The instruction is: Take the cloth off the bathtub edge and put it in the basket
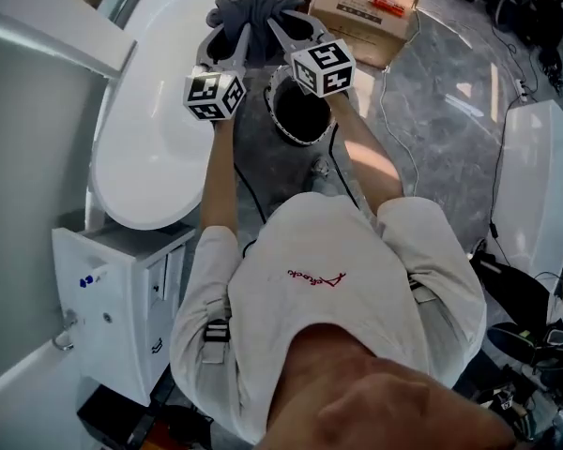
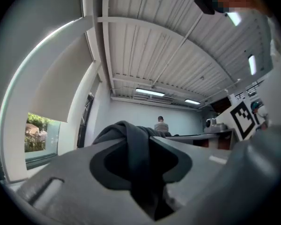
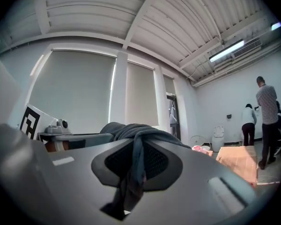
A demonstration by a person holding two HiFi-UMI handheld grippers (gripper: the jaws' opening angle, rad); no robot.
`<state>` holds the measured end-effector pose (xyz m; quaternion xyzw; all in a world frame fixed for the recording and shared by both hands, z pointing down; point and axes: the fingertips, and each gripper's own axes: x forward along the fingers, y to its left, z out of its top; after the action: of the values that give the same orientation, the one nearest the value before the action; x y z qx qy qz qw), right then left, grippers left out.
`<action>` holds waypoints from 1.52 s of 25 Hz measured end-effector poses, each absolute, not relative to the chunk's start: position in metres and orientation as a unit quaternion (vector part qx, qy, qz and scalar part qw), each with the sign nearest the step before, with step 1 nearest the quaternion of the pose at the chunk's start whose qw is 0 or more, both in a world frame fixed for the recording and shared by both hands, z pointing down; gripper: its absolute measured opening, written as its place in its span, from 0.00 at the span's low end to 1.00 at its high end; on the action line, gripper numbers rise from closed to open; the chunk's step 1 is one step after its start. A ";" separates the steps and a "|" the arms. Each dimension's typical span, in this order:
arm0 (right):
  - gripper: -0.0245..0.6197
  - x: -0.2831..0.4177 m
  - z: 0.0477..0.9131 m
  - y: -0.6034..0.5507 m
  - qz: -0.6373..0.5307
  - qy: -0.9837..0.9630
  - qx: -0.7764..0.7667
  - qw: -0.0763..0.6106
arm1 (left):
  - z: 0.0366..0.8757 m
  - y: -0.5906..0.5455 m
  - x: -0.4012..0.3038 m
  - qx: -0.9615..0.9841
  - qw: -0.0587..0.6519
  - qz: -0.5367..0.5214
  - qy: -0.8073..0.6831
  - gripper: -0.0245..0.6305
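Observation:
The dark grey cloth [image 1: 258,12] hangs bunched between my two grippers, lifted over the far end of the white bathtub [image 1: 159,157]. My left gripper [image 1: 230,45] is shut on its left part and my right gripper [image 1: 283,34] on its right part. Both point upward, toward the ceiling. In the left gripper view a thick fold of cloth [image 2: 136,158] is pinched in the left gripper [image 2: 143,182]. A thinner strand of cloth [image 3: 136,144] is clamped in the right gripper [image 3: 131,182]. The round black basket [image 1: 300,115] stands on the floor just beneath the right gripper's cube.
Cardboard boxes [image 1: 366,7] stand beyond the basket. A white cabinet [image 1: 122,298] sits at the tub's near end, and a white fixture [image 1: 544,186] at the right. Cables [image 1: 394,111] trail over the grey floor. People [image 3: 267,116] stand far off.

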<state>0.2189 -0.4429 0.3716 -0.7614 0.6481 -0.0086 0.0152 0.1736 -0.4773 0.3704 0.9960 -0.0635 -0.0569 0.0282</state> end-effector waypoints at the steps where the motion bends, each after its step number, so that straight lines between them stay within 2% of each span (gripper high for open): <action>1: 0.11 0.231 0.372 -0.433 -0.007 0.638 -0.770 0.015 | 0.371 -0.468 0.186 0.997 0.030 -0.057 -0.051 0.22; 11: 0.11 0.326 0.376 -0.343 -0.005 0.563 -0.827 0.018 | 0.377 -0.386 0.290 0.997 0.044 -0.056 0.043 0.22; 38: 0.11 0.478 0.370 -0.341 0.002 0.558 -0.829 0.032 | 0.370 -0.385 0.441 0.997 0.036 -0.052 0.044 0.22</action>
<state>0.4777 -0.3406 0.3699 -0.8290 0.5583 0.0023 0.0318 0.4408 -0.3847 0.3705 0.9970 0.0435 -0.0517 0.0364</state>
